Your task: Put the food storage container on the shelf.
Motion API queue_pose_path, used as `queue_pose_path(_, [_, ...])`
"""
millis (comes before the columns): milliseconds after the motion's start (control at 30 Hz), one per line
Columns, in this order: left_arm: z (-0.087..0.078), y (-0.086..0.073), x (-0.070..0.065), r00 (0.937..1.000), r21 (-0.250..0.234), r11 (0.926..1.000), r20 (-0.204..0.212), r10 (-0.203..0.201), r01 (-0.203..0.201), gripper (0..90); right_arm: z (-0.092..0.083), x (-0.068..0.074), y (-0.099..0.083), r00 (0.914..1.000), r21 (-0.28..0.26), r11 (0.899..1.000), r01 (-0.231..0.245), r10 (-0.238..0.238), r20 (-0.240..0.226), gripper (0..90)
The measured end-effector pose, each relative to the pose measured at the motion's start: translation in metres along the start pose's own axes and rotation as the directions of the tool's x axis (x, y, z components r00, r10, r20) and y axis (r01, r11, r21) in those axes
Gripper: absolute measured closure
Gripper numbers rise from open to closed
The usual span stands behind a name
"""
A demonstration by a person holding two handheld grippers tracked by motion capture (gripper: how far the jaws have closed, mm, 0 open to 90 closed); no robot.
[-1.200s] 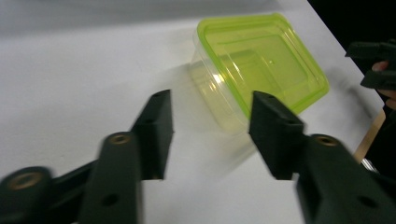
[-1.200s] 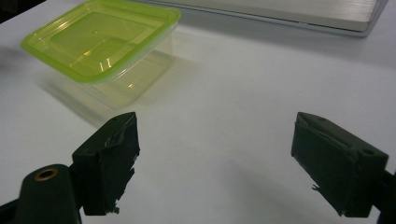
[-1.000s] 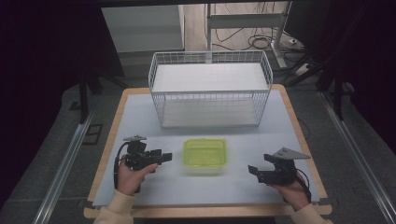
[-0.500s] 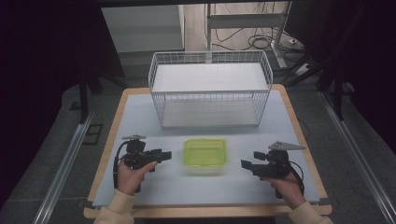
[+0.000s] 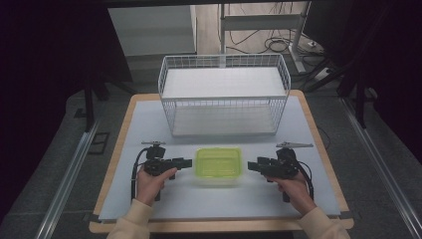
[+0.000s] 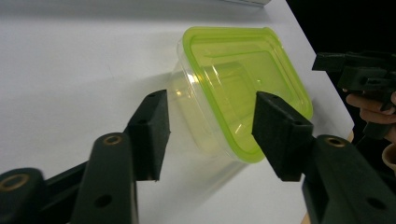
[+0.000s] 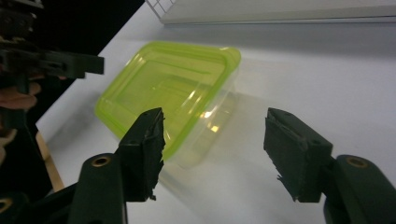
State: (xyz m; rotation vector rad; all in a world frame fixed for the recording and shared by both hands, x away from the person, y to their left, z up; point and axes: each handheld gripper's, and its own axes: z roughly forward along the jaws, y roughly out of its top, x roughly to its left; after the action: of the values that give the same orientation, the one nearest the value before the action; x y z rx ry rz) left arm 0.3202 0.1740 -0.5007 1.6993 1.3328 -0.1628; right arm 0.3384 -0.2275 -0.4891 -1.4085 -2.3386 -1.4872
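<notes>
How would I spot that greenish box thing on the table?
Find the white wire basket at the table's far side. In front of it, nearer the person, sits a clear rectangular plastic container with a lime-green lid, between the two black hand-held grippers. It is the table's one brightly coloured thing.

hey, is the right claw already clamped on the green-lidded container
No, the right claw is open, its jaws spread apart short of the green-lidded container and not touching it.

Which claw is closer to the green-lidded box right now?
Left. The left claw sits just off the box at its left edge; the right claw faces its right edge across a slightly wider gap.
</notes>
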Motion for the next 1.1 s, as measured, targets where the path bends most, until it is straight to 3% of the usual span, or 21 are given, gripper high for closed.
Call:
queue_pose_path(233, [0.011, 0.005, 0.003, 0.9987, 0.005, 0.9996, 0.042, -0.027, 0.027, 49.4, 0.017, 0.0, 0.008, 0.9997, 0.022, 1.0, -0.019, 0.019, -0.014, 43.4])
queue_pose_path(567, [0.024, 0.004, 0.007, 0.9989, 0.046, 0.9987, 0.038, -0.026, 0.024, 52.1, 0.032, -0.006, 0.01, 0.998, 0.063, 0.996, -0.061, 0.062, -0.012, 48.0])
queue_pose_path(867, [0.026, 0.002, 0.012, 0.9959, 0.049, 0.9973, 0.069, -0.059, 0.056, 57.4, 0.046, -0.009, 0.01, 0.9914, 0.109, 0.989, -0.104, 0.112, -0.068, 60.3])
queue_pose_path(1100, [0.035, -0.001, 0.008, 0.9961, 0.076, 0.9965, 0.078, -0.041, 0.035, 69.6, 0.052, -0.011, 0.008, 0.9821, 0.132, 0.981, -0.14, 0.154, -0.108, 68.2])
